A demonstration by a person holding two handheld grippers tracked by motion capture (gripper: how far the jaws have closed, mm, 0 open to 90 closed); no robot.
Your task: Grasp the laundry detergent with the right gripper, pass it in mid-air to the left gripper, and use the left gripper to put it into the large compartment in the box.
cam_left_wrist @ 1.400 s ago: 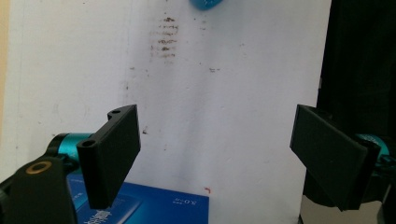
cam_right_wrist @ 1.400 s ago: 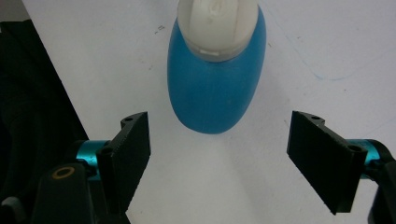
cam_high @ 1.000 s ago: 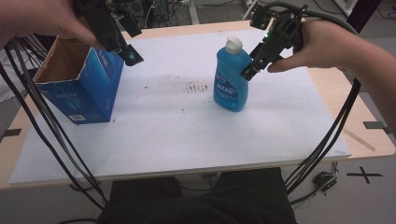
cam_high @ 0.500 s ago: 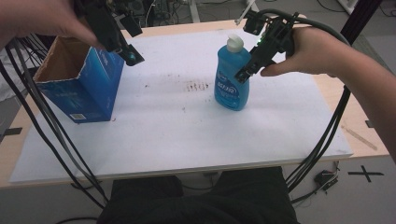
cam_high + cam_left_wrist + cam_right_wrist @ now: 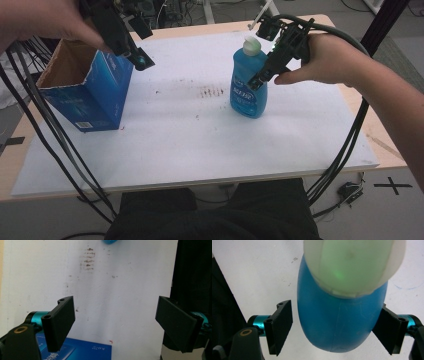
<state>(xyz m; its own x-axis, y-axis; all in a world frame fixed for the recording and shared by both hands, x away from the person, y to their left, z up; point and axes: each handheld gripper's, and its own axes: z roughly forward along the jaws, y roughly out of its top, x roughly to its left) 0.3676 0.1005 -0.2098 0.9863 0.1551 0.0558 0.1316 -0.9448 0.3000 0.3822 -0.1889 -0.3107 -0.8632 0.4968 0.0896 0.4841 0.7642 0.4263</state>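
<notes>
A blue dish-soap bottle with a white cap stands upright on the white sheet, right of centre. My right gripper reaches down over it from the right. In the right gripper view the bottle sits between the open jaws of this gripper. There is a narrow gap at the left jaw, and the right jaw is at the bottle's edge. My left gripper hovers open above the near corner of an open-topped blue cardboard box. Nothing is between its jaws.
The white sheet covers most of the wooden table and has a patch of brownish marks near its centre. Black cables hang off both sides. The person's lap is at the table's front edge.
My right gripper has moved left and down, so its jaws now straddle the bottle's upper body. The left gripper and the box have stayed put.
</notes>
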